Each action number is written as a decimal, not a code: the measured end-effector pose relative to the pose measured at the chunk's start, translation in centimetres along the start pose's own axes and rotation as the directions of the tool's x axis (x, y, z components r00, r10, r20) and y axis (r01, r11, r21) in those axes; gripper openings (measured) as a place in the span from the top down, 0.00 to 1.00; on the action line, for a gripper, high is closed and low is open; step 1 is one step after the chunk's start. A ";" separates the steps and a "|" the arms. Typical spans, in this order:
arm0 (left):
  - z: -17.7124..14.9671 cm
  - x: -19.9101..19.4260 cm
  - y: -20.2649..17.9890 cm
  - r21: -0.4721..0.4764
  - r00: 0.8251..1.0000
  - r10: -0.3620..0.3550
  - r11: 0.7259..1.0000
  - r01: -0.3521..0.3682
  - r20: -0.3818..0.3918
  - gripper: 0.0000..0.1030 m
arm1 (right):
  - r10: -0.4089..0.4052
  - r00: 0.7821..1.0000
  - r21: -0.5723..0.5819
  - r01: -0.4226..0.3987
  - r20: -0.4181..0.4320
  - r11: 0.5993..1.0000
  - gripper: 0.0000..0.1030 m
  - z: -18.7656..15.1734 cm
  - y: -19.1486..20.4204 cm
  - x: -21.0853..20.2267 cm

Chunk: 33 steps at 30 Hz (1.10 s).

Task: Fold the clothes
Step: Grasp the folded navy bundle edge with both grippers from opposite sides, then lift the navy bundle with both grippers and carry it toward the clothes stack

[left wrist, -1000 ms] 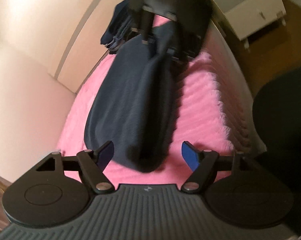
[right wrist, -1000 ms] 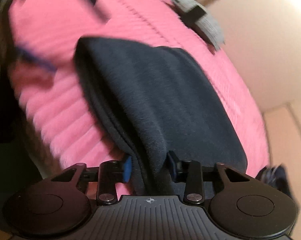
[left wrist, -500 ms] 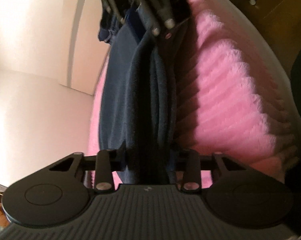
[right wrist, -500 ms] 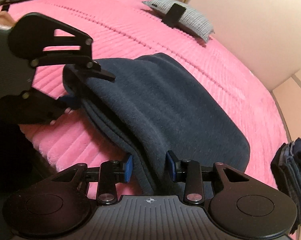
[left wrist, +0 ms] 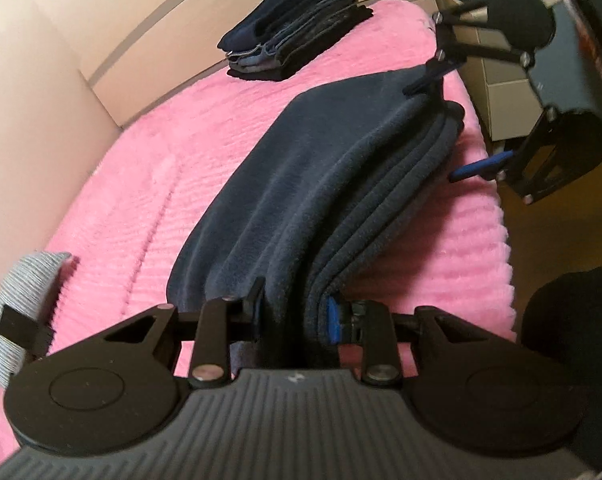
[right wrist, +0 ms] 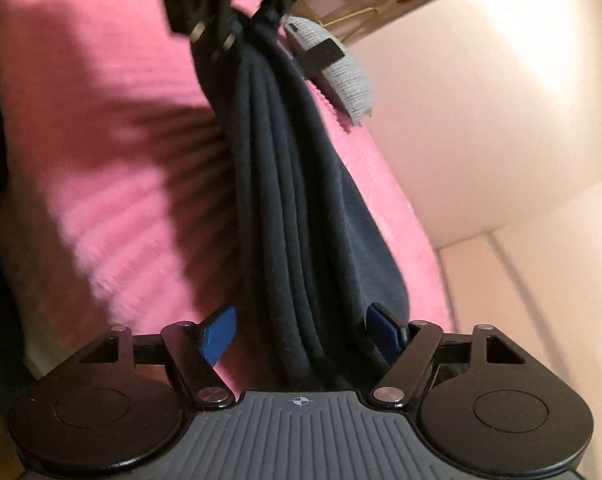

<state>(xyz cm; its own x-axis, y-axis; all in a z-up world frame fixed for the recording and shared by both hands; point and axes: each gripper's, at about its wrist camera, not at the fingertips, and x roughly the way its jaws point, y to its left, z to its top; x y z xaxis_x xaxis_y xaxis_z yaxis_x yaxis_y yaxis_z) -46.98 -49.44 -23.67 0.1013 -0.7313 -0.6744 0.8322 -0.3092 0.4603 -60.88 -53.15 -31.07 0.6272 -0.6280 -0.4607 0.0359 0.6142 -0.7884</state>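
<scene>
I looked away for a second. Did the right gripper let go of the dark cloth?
Yes. The right gripper gripped the dark cloth before; now its jaws are opening, and one blue pad stands off over the pink bedcover.

Pink ribbed bedspread, grey striped cushion, beige wall

A bed with a ribbed pink plush cover fills most of the left wrist view. A folded dark navy fleece garment lies across its centre. At upper centre sits a stack of folded dark clothes. A grey ribbed pillow rests at the lower left edge.
</scene>
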 end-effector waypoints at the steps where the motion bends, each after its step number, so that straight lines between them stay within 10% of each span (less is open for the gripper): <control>1: 0.1 0.1 0.0 -0.004 1.000 -0.005 1.000 0.005 0.001 0.75 | 0.003 1.000 -0.009 -0.003 0.001 1.000 0.29 0.0 0.0 0.4; 6: -0.5 0.2 0.1 -0.002 1.000 -0.016 1.000 0.016 0.000 0.74 | -0.052 0.997 -0.173 0.043 -0.048 0.984 0.32 -0.6 0.8 2.6; 10: -1.3 0.9 -2.0 0.129 0.999 0.037 0.991 -0.037 0.003 0.73 | -0.053 0.995 -0.186 0.036 -0.086 0.982 0.57 -0.9 0.2 2.6; 14: -3.1 2.0 -6.7 0.421 0.983 0.184 0.891 -0.171 0.010 0.72 | -0.044 0.992 -0.145 0.026 -0.116 0.989 0.65 -0.1 -0.3 2.0; 19: -4.4 0.4 -8.7 0.521 0.958 0.285 0.814 -0.258 0.030 0.75 | -0.020 0.994 -0.129 0.006 -0.109 0.992 0.67 1.6 -1.0 -1.3; 33: -6.7 -2.9 -9.6 0.461 0.968 0.249 0.854 -0.240 0.042 0.75 | -0.001 0.993 -0.077 -0.008 -0.116 0.997 0.68 4.7 1.3 -5.8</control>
<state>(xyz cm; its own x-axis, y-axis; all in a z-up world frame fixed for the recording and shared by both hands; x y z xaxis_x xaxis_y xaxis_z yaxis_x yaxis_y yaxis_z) -51.61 -40.25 -29.97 0.2820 -0.8104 -0.5135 0.4354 -0.3689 0.8212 -60.77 -46.45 -27.53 0.5326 -0.6797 -0.5044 -0.0293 0.5808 -0.8135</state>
